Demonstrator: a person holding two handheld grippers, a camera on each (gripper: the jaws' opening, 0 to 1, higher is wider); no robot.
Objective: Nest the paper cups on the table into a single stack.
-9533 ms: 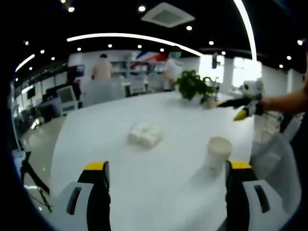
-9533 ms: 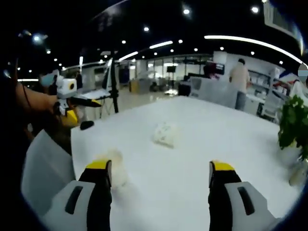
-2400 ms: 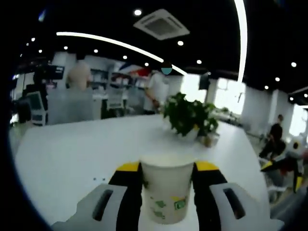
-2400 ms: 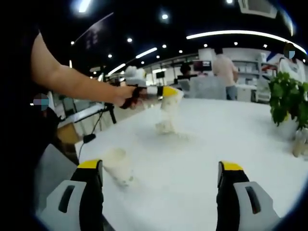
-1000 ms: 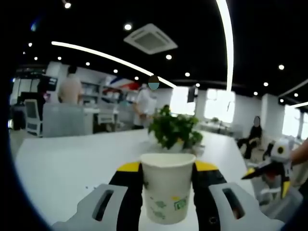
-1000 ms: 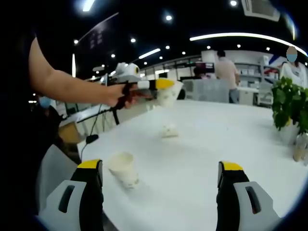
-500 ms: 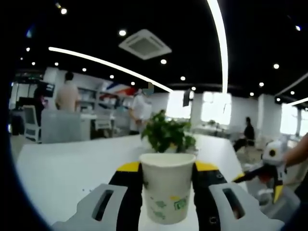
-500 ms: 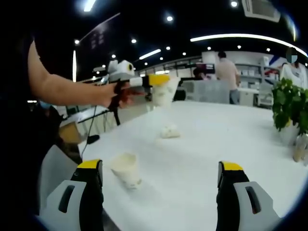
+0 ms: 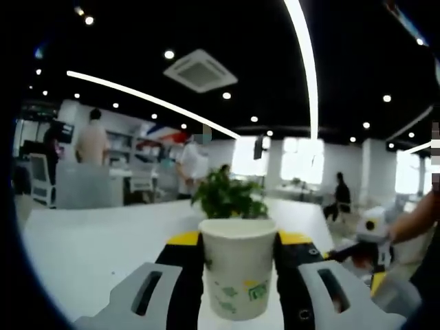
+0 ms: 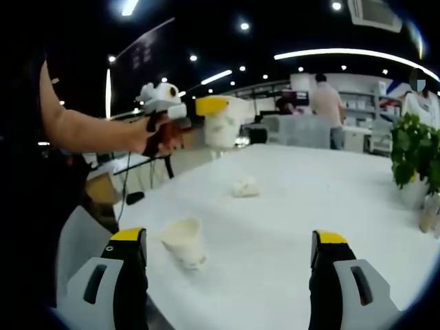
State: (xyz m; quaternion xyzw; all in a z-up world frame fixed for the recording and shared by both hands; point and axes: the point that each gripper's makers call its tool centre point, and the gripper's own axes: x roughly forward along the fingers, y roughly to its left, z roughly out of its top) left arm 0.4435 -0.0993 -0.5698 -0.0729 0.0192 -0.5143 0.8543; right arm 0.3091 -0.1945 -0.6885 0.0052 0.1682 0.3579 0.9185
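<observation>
A white paper cup with a green print stands upright between the yellow-tipped jaws of my left gripper, which is shut on it and held up off the white table. In the right gripper view that same left gripper hangs above the table's far left part with the held cup. A second white paper cup stands on the table near its left edge, just right of my right gripper's left jaw. My right gripper is open with nothing between its jaws. It also shows at the right of the left gripper view.
A crumpled white paper wad lies mid-table. A potted green plant stands farther back, also at the right gripper view's right edge. People stand and sit in the office beyond. A tripod stands past the table's left edge.
The left gripper has carried its cup higher and swung right; the plant slid left in its view. In the right gripper view the held cup rose and turned more upright. The right gripper hardly moved.
</observation>
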